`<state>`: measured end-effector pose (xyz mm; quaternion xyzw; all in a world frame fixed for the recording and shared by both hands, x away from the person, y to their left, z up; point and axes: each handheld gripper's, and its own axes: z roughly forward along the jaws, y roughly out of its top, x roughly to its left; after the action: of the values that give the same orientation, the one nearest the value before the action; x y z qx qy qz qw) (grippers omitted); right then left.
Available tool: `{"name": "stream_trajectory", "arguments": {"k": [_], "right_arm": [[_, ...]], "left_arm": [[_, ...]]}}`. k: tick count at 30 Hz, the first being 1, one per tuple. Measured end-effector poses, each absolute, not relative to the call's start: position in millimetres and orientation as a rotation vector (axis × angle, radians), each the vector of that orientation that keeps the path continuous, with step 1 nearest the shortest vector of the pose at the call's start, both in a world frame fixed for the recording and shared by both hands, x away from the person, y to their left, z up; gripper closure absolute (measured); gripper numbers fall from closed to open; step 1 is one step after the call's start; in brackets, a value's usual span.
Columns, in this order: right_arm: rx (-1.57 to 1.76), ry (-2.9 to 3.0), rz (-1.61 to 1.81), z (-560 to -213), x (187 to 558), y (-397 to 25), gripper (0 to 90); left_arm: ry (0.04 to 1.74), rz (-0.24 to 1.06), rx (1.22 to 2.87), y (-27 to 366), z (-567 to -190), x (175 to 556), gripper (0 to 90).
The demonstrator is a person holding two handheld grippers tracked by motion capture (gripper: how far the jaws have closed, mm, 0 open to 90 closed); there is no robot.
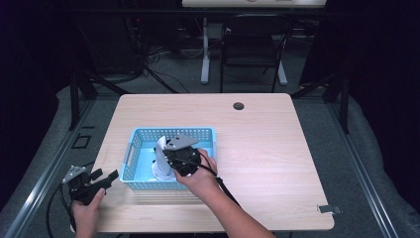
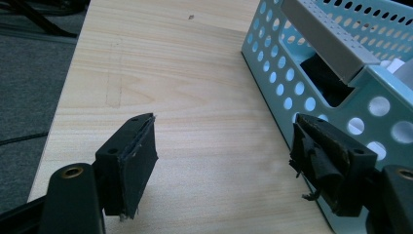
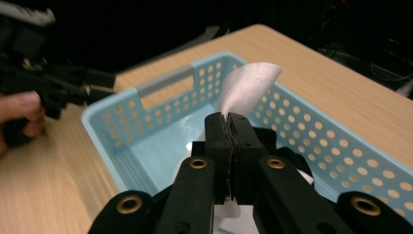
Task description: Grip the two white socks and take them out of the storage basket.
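A light blue perforated basket point(image 1: 141, 136) sits on the wooden table, left of centre. My right gripper point(image 1: 166, 156) hangs over the basket, shut on a white cloth point(image 3: 248, 85) whose free end sticks up past the fingertips; the cloth point(image 1: 161, 168) also trails down into the basket point(image 3: 146, 146). My left gripper point(image 1: 106, 179) rests near the table's front left corner, just left of the basket, open with nothing between its jaws. In the left gripper view its gripper point(image 2: 224, 146) points along the basket's point(image 2: 311, 92) outer wall.
The table point(image 1: 267, 148) has a dark cable hole point(image 1: 238, 106) near its far edge. A small metal clip point(image 1: 329, 209) lies at the front right corner. A black chair point(image 1: 252, 49) and another table's leg point(image 1: 205, 49) stand beyond the table.
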<state>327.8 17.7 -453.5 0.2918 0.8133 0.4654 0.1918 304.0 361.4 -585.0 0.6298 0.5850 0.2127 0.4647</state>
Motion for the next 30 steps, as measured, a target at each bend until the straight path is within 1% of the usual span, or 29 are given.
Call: {"name": "stream_trajectory", "arguments": {"k": [7, 17, 30], "right_arm": [[0.847, 2.177, 1.470, -437.2, 316.2, -1.1, 88.6], [0.867, 2.099, 1.567, -411.8, 295.4, -40.6, 88.7], [0.880, 2.002, 1.554, -392.6, 268.8, -94.7, 88.8]], "left_arm": [[1.435, 0.526, 1.541, 360.8, -585.3, 304.1, 24.8], [1.436, 0.523, 1.552, 359.8, -585.2, 304.1, 24.8], [1.438, 0.531, 1.549, 359.3, -585.5, 304.1, 24.8]]}}
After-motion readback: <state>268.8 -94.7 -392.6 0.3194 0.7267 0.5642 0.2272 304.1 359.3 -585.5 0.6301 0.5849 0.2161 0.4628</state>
